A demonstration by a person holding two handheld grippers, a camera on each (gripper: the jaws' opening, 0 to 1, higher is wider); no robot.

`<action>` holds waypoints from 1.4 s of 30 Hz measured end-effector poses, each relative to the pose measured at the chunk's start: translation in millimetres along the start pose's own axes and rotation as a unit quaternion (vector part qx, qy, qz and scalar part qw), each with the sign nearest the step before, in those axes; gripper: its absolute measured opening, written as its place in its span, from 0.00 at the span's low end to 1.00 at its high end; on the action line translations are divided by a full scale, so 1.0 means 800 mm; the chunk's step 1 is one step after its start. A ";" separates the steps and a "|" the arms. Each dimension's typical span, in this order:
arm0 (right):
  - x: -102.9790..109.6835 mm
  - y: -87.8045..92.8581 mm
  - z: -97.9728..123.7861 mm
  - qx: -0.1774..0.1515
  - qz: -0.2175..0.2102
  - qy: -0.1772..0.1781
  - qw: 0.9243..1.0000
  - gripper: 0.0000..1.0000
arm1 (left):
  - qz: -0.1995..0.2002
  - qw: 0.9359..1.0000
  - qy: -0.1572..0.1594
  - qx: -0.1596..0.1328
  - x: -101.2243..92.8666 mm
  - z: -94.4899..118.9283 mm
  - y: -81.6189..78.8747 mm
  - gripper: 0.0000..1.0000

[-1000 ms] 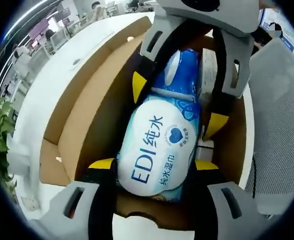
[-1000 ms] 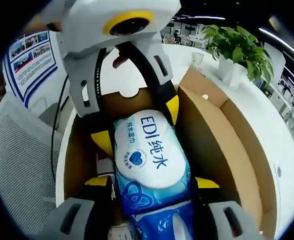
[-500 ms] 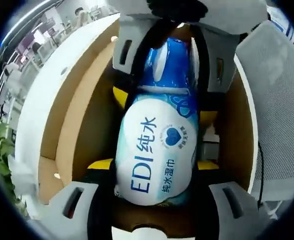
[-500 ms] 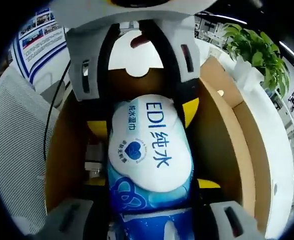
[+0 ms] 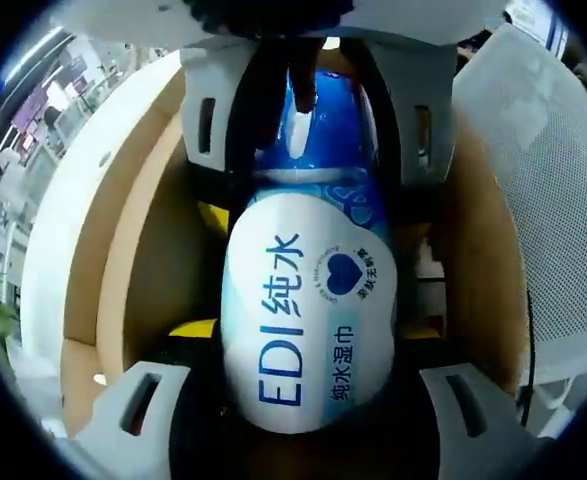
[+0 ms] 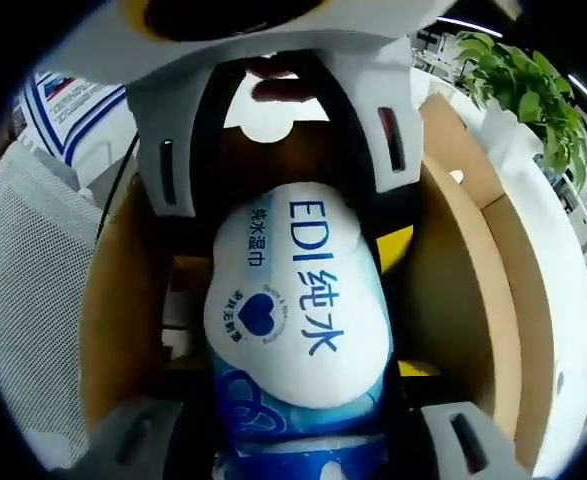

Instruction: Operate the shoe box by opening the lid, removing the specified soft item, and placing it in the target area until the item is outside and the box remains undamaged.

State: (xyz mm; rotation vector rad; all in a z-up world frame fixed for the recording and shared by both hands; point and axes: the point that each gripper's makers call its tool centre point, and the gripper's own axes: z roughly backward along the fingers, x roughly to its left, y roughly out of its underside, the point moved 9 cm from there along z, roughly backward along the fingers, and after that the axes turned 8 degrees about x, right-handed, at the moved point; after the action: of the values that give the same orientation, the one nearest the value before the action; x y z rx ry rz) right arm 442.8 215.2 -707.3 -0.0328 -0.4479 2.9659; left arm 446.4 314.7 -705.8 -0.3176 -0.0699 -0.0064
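A soft blue-and-white pack of wet wipes (image 5: 308, 310) marked "EDI" hangs over the open brown shoe box (image 5: 143, 250). My left gripper (image 5: 308, 335) is shut on its white end, yellow tips pressing both sides. From the far side my right gripper (image 5: 313, 215) is shut on the blue end. In the right gripper view the pack (image 6: 298, 300) sits between the right gripper (image 6: 293, 368) at the bottom and the left gripper (image 6: 293, 250) coming from above. The box wall (image 6: 453, 290) and its raised lid (image 6: 518, 260) stand to the right there. The box floor is mostly hidden.
The box rests on a white table (image 5: 63, 220). A grey mesh chair (image 5: 543, 180) stands close beside the box, and shows as well in the right gripper view (image 6: 23, 280). A green potted plant (image 6: 533, 85) sits at the table's far end. A dark cable (image 6: 123, 195) runs by the chair.
The pack looms larger in both views and sits higher against the box walls. The two grippers have drawn closer together, both still shut on it.
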 end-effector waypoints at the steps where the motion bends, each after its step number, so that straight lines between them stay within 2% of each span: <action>1: 0.000 0.000 0.000 0.000 -0.001 -0.003 1.000 0.67 | 0.001 1.000 0.002 -0.001 0.001 -0.001 0.000 0.65; 12: 0.002 -0.003 -0.005 -0.011 -0.021 -0.017 1.000 0.67 | -0.007 1.000 0.010 -0.023 0.002 -0.005 0.001 0.68; 17: 0.004 -0.001 -0.002 0.002 0.012 -0.015 1.000 0.66 | -0.011 1.000 0.011 -0.020 0.002 -0.004 0.000 0.68; 21: 0.006 -0.003 -0.001 0.002 0.019 -0.003 1.000 0.66 | -0.007 1.000 0.004 -0.019 0.002 0.000 0.001 0.67; 30: 0.006 -0.007 -0.011 0.018 0.047 -0.005 0.999 0.67 | -0.008 1.000 0.011 -0.027 0.003 0.000 0.004 0.67; 42: 0.003 -0.004 -0.014 0.008 0.048 -0.010 0.999 0.67 | -0.017 0.999 0.003 -0.029 0.001 -0.004 0.003 0.68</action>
State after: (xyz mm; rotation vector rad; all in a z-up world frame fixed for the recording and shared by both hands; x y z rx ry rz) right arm 441.2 222.1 -717.2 -0.0234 -0.4367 3.0668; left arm 447.5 316.0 -709.2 -0.3750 -0.0703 -0.0435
